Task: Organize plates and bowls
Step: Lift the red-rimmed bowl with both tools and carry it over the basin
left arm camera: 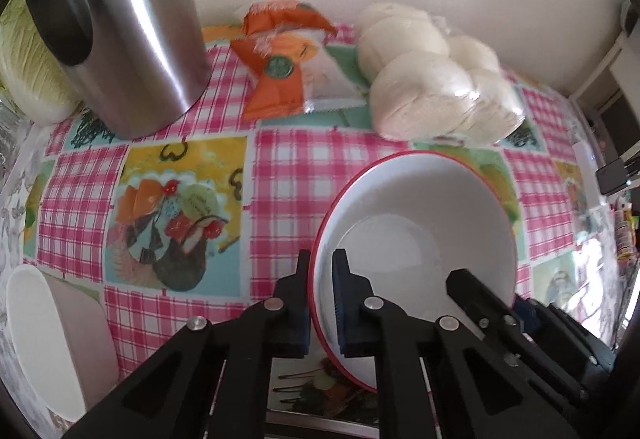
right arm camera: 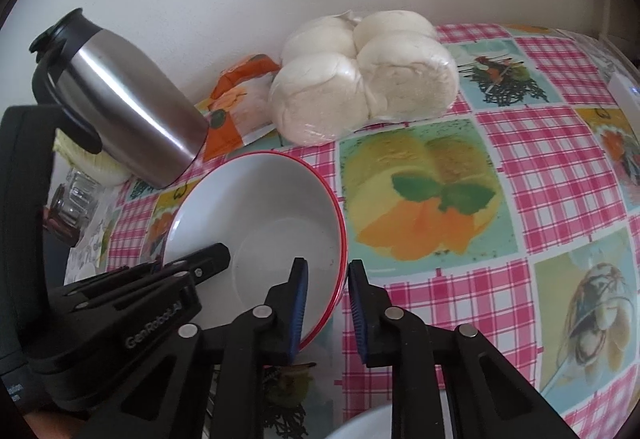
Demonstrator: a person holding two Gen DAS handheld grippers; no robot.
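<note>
Both grippers have the same red-rimmed bowl point(left arm camera: 416, 235) by its rim, on opposite sides. In the left wrist view the left gripper point(left arm camera: 322, 303) pinches the near-left rim, one finger outside the wall and one inside, pads against it. In the right wrist view the right gripper point(right arm camera: 328, 309) straddles the near-right rim the same way; its inner pad lies on the bowl's inside, but a sliver of gap seems to remain at the outer pad, so whether that pinch is firm is hard to say.

The bowl is on the checked surface point(left arm camera: 280, 175), tipped toward the cameras, with a steel jug point(left arm camera: 120, 27), an orange packet point(left arm camera: 280, 63) and a bag of white buns point(left arm camera: 432, 79) behind it against the wall.

The organizing looks barely begun. This bowl is gripped but not yet lifted or placed. A white dish point(left arm camera: 36, 335) waits at the left edge of the left view, and another white rim point(right arm camera: 360, 427) shows at the bottom of the right view. No finished stack is visible, so lifting, carrying and nesting all appear to remain.
</note>
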